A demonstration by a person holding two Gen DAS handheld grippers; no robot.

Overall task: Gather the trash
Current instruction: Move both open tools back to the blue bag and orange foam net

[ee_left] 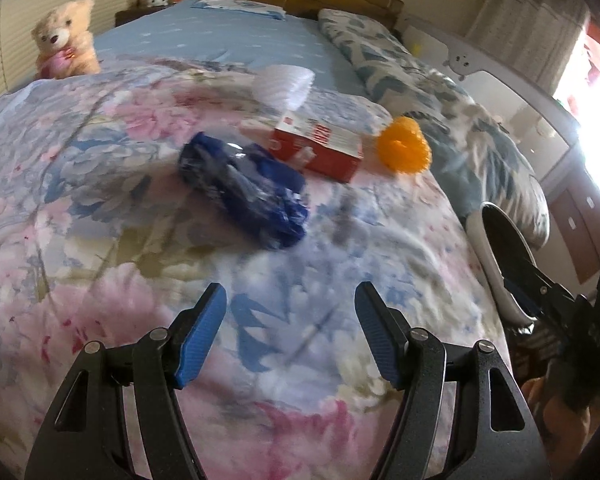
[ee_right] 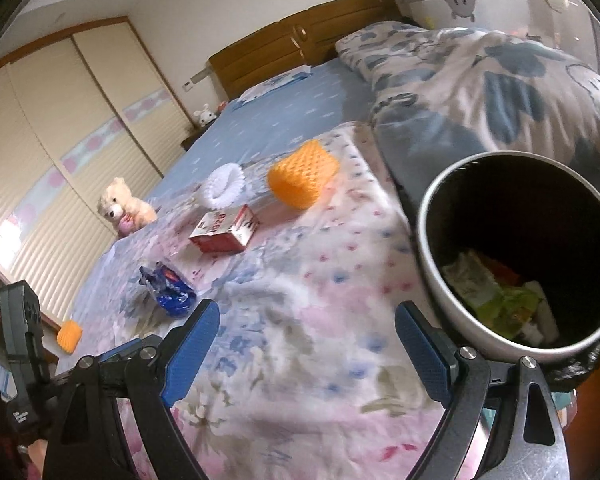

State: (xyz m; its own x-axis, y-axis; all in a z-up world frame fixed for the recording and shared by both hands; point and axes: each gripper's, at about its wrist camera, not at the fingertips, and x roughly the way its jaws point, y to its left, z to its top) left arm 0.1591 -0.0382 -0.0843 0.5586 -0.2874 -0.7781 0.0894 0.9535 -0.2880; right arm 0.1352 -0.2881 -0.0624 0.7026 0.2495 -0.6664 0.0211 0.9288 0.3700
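The quilt (ee_left: 100,200) has pink and blue flowers on a pale ground. The wrapper (ee_left: 244,190) is dark blue. The box (ee_left: 320,148) is red and white. The foam net (ee_left: 404,146) is orange, another net (ee_left: 284,84) white. The bear (ee_left: 66,40) is cream. The bin (ee_right: 432,248) has a grey rim and is black inside.

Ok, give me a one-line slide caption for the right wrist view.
Open right gripper over the floral quilt, beside a part-filled trash bin, with blue wrapper, red box and foam nets ahead.
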